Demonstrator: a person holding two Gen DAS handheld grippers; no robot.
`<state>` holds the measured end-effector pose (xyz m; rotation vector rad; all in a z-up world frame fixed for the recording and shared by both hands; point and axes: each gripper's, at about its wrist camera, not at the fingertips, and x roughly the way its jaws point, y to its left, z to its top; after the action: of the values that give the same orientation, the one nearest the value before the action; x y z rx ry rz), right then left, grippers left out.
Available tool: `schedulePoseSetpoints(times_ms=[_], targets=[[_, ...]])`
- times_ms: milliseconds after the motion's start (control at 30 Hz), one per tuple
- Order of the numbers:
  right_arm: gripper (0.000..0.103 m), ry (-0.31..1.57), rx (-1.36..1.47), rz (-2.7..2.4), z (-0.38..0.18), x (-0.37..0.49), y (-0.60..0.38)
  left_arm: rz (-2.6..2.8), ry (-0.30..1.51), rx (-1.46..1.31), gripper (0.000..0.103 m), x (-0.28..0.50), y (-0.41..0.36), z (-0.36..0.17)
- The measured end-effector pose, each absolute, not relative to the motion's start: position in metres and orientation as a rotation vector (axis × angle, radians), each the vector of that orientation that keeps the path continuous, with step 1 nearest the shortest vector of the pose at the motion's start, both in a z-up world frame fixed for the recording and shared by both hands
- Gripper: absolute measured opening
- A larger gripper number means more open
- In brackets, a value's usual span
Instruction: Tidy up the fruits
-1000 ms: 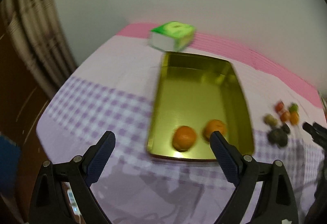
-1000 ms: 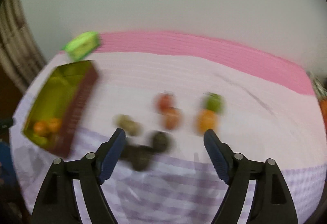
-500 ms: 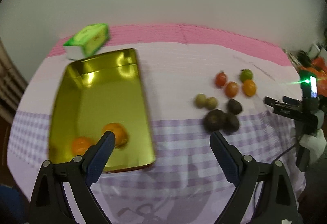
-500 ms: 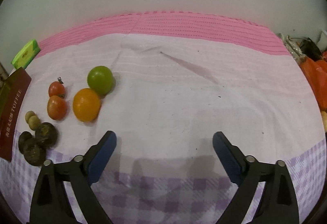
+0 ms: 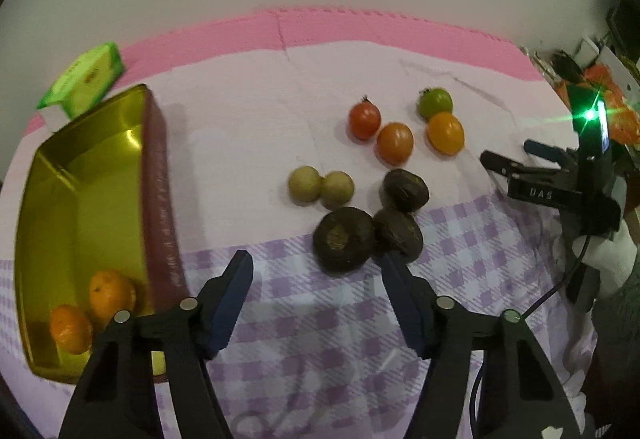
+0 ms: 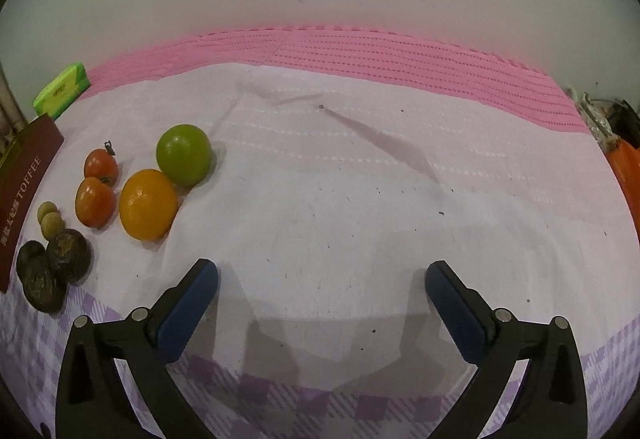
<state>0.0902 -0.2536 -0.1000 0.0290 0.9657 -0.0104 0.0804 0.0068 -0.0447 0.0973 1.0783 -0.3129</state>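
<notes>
A gold tin tray (image 5: 80,199) at the left holds two oranges (image 5: 112,295). Loose fruit lies on the cloth to its right: three dark round fruits (image 5: 344,239), two small tan ones (image 5: 306,183), a red tomato (image 5: 364,121), an orange tomato (image 5: 395,143), an orange (image 5: 445,133) and a green fruit (image 5: 435,103). My left gripper (image 5: 316,275) is open and empty, just short of the dark fruits. My right gripper (image 6: 322,279) is open and empty over bare cloth, right of the orange (image 6: 148,205) and green fruit (image 6: 184,155); it also shows in the left wrist view (image 5: 516,159).
A green box (image 5: 82,81) lies behind the tray near the pink mat's edge (image 5: 360,27). The tin's dark red side (image 6: 24,195) shows at the left of the right wrist view. Orange and dark clutter (image 5: 600,87) sits at the far right. A wall stands behind.
My left gripper swung right from over the tray toward the loose fruit and closed in on the dark fruits. My right gripper swung right, off the fruit cluster, over bare cloth.
</notes>
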Motion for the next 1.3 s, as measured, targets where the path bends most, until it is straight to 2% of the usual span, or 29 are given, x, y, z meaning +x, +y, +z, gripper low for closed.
schedulePoseSetpoints(times_ms=[100, 333, 467, 567, 733, 1300], targets=[[0.103, 0.966, 0.030, -0.011, -0.099, 0.090, -0.254, -0.334, 1.096, 0.098, 0.055, 0.084, 0.002, -0.053], [0.103, 0.967, 0.029, -0.011, -0.098, 0.092, -0.252, -0.351, 1.129, 0.089, 0.053, 0.094, -0.001, -0.067], [0.103, 0.968, 0.029, -0.011, -0.098, 0.092, -0.252, -0.361, 1.136, 0.074, 0.047, 0.102, -0.001, -0.069], [0.103, 0.968, 0.029, -0.011, -0.098, 0.092, -0.252, -0.364, 1.136, 0.069, 0.046, 0.105, -0.001, -0.070], [0.103, 0.968, 0.029, -0.011, -0.098, 0.092, -0.252, -0.372, 1.131, 0.041, 0.035, 0.106, 0.000, -0.070], [0.103, 0.968, 0.028, -0.010, -0.098, 0.093, -0.252, -0.359, 1.141, 0.021, 0.035, 0.093, 0.005, -0.069]])
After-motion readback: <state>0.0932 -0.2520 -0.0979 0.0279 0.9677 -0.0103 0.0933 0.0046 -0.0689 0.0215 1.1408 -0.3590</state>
